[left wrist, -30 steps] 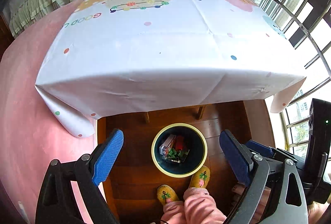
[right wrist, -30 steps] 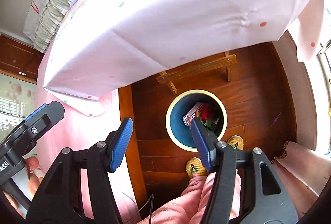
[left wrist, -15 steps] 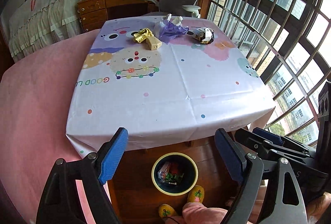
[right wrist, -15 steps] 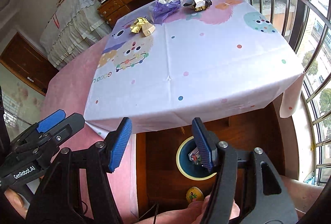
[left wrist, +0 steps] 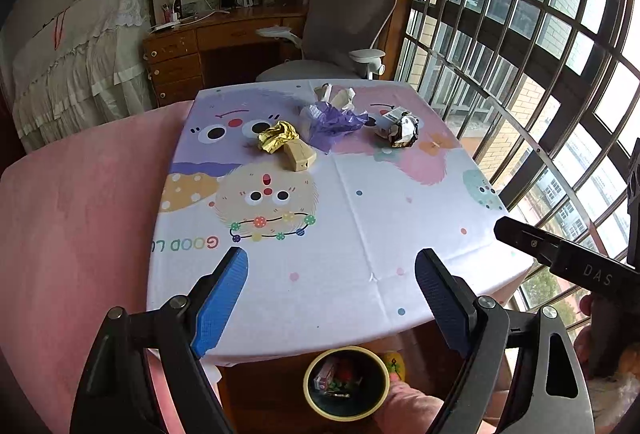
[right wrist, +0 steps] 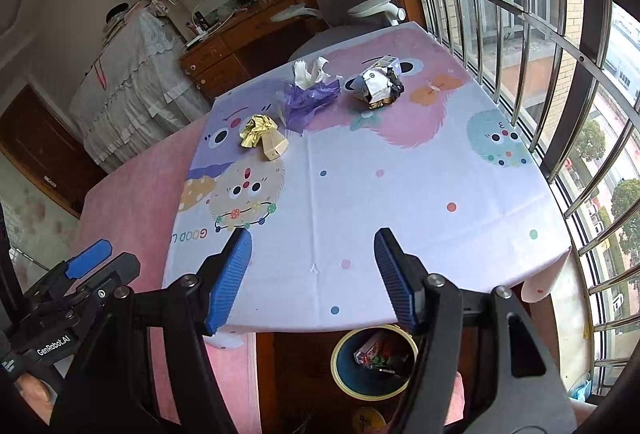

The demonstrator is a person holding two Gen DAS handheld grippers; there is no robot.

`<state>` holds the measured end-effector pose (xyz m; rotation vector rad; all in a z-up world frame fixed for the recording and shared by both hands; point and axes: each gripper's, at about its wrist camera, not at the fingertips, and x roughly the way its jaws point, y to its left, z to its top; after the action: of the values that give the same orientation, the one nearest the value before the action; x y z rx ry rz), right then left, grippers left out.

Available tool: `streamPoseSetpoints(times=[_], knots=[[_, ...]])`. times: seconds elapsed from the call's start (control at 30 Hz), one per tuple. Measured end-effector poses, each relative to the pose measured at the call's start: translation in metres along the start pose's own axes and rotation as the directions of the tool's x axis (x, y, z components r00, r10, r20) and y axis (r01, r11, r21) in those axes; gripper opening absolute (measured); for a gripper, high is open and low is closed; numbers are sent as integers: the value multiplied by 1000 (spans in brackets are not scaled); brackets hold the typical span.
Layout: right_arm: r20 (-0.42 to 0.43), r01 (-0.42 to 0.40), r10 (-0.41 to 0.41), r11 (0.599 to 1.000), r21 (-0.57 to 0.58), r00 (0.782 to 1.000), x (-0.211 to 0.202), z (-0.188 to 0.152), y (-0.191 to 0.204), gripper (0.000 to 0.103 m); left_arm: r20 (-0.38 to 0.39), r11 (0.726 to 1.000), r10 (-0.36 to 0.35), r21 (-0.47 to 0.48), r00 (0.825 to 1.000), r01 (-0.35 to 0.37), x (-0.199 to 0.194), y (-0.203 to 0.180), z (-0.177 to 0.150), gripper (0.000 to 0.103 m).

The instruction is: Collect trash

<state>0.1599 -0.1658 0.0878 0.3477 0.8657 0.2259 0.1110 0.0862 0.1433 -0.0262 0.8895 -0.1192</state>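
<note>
Both grippers [left wrist: 332, 302] [right wrist: 314, 276] open, empty, over tablecloth [left wrist: 360, 234] near edge.

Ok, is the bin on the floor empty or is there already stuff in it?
Not empty. The bin holds several pieces of trash, a small box among them, low in the bottom.

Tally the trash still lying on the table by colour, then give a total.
Gold foil wad: 1
Tan box: 1
Purple plastic bag: 1
White tissue: 1
Silver-black wrapper: 1
Total: 5
</note>
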Motion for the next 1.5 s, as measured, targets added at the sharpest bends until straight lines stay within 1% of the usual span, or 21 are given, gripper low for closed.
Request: streamPoseSetpoints(times=[0.13,0.2,0.4,0.5,0.6,0.73,0.87,0.97,1.03,1.1,1.13,1.23,1.3,1.4,1.5], knots=[[-1,0,0,1000,17,1000,36,53,-19,64,-12,999,33,18,999,-32,41,-2,36,87],[-14,-6,6,999,33,1000,62,84,-33,65,-20,998,52,23,998,-51,68,-5,56,87],[-95,-7,19,993,118,995,156,173,-83,65,-72,995,94,50,993,-90,159,-18,133,87],[-142,17,5,989,149,990,205,208,-111,65,-98,992,114,67,989,-108,208,-25,170,87],[-187,37,-2,982,188,982,254,231,-140,65,-122,989,129,81,984,-120,253,-28,199,87],[-269,25,37,974,225,962,315,242,-163,65,-155,985,145,118,977,-128,304,-29,224,87],[-336,11,62,978,210,940,360,243,-164,65,-190,980,163,141,968,-138,346,-23,240,87],[-363,-9,88,977,213,928,380,242,-163,65,-216,980,159,154,963,-127,372,-16,249,87],[-360,-26,99,979,201,928,386,244,-163,66,-239,980,147,165,960,-109,389,-13,255,87],[-384,-56,126,980,189,915,391,244,-162,66,-258,979,127,186,958,-80,405,-12,260,87],[-388,-63,124,984,168,913,391,245,-161,66,-268,977,117,204,956,-62,410,-14,259,87],[-374,-66,71,997,26,924,386,245,-152,66,-298,962,104,273,949,-20,434,-19,260,87],[-359,-70,44,996,-57,932,382,245,-148,68,-311,948,117,319,943,-12,449,-23,259,87],[-345,-84,41,990,-109,938,381,250,-147,70,-336,936,90,349,937,36,468,-27,261,87],[-319,-125,80,984,-124,944,373,252,-143,72,-367,932,44,350,929,95,481,-30,262,87]])
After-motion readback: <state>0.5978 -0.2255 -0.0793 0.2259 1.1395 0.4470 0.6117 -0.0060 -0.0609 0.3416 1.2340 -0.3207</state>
